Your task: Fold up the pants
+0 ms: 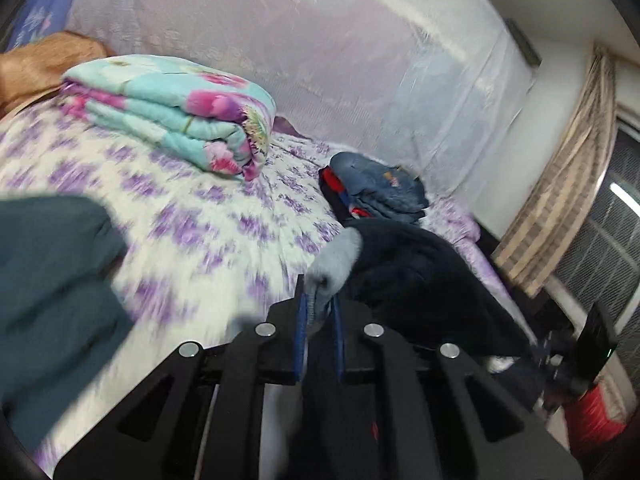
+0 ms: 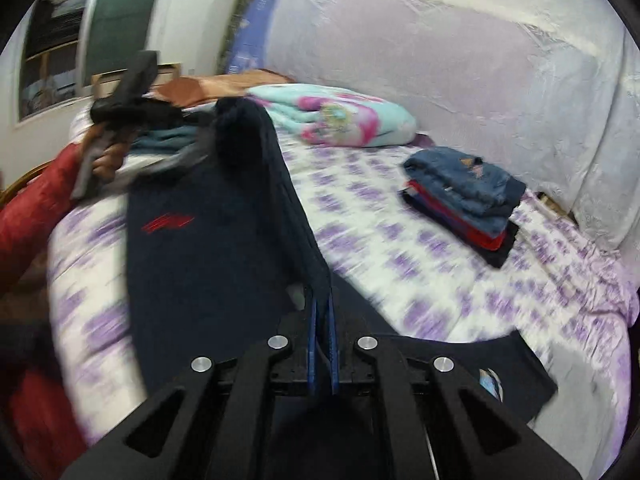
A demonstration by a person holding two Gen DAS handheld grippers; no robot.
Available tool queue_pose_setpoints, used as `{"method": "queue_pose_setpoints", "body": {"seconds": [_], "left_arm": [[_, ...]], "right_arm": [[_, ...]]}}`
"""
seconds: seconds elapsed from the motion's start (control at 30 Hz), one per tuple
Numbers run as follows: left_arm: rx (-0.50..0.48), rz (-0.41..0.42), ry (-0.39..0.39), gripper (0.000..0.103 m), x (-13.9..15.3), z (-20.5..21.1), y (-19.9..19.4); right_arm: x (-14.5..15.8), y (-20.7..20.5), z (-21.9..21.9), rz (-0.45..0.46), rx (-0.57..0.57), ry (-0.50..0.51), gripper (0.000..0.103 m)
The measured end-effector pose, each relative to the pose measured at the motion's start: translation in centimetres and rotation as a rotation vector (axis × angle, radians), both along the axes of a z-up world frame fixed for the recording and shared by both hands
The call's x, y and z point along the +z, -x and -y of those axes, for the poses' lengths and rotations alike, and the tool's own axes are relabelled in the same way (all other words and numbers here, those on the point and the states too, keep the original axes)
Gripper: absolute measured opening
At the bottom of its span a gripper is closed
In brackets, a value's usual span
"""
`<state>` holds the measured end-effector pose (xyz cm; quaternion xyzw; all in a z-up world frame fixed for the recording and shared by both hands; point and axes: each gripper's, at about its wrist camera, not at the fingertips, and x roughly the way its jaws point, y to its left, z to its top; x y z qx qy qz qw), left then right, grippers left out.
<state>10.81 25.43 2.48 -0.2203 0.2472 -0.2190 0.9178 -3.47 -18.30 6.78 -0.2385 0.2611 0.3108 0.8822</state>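
Dark navy pants (image 2: 208, 248) with a small red logo lie stretched across the purple-flowered bed sheet (image 2: 420, 280). My right gripper (image 2: 322, 312) is shut on one edge of the pants, near the bed's front. My left gripper (image 1: 320, 300) is shut on the other end of the pants (image 1: 420, 276), where a grey lining shows, and holds it lifted above the bed. In the right wrist view the left gripper (image 2: 192, 136) appears at the far left, held by a hand with a red sleeve.
A stack of folded clothes (image 2: 464, 200) with jeans on top sits at the right of the bed, also in the left wrist view (image 1: 376, 188). A folded turquoise floral blanket (image 1: 176, 112) lies at the back. A teal garment (image 1: 48, 280) lies at the left.
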Motion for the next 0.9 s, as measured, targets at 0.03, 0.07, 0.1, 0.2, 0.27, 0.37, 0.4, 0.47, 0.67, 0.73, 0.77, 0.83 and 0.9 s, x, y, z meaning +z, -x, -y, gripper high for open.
{"method": "queue_pose_setpoints", "body": {"seconds": [0.03, 0.07, 0.1, 0.2, 0.27, 0.37, 0.4, 0.47, 0.67, 0.73, 0.77, 0.83, 0.9], "left_arm": [[0.011, -0.024, 0.021, 0.013, -0.9, -0.7, 1.5], [0.014, -0.054, 0.04, 0.014, -1.7, -1.1, 2.2], [0.007, -0.093, 0.072, 0.013, -2.4, -1.6, 2.8], [0.003, -0.205, 0.198, 0.012, -4.2, -3.0, 4.1], [0.031, -0.217, 0.199, 0.012, -4.3, -2.9, 5.2], [0.029, -0.214, 0.177, 0.015, -3.7, -1.7, 6.2], [0.025, -0.21, 0.176, 0.019, -3.3, -1.1, 6.4], [0.043, -0.204, 0.176, 0.04, -2.8, -0.6, 6.3], [0.06, -0.22, 0.283, 0.056, -2.2, -0.4, 5.6], [0.082, -0.221, 0.296, 0.06, -2.3, -0.4, 6.0], [0.085, -0.221, 0.296, 0.06, -2.3, -0.3, 6.2], [0.084, -0.224, 0.302, 0.063, -2.3, -0.1, 6.4], [0.1, -0.237, 0.279, 0.069, -2.3, 0.2, 6.2]], "right_arm": [[-0.7, 1.0, 0.0, -0.012, 0.007, 0.003, 0.006], [-2.3, 2.4, 0.1, -0.042, 0.017, 0.016, 0.006], [-3.6, 3.1, 0.0, -0.059, 0.019, 0.036, 0.006], [-6.9, 4.1, 0.2, -0.056, 0.005, 0.074, 0.007], [-6.3, 3.6, 0.8, -0.071, -0.003, 0.021, 0.007], [-6.3, 3.0, 1.3, -0.092, -0.01, -0.013, 0.007], [-6.3, 3.0, 1.2, -0.089, -0.011, -0.012, 0.007], [-6.3, 3.3, 0.8, -0.071, -0.014, 0.003, 0.007], [-6.5, 3.9, 1.0, -0.077, -0.023, -0.02, 0.007], [-6.5, 3.8, 1.2, -0.088, -0.024, -0.035, 0.007], [-6.5, 3.7, 1.2, -0.091, -0.024, -0.038, 0.007], [-6.5, 3.6, 1.3, -0.095, -0.025, -0.038, 0.007], [-6.5, 3.6, 1.2, -0.096, -0.026, -0.038, 0.007]]}}
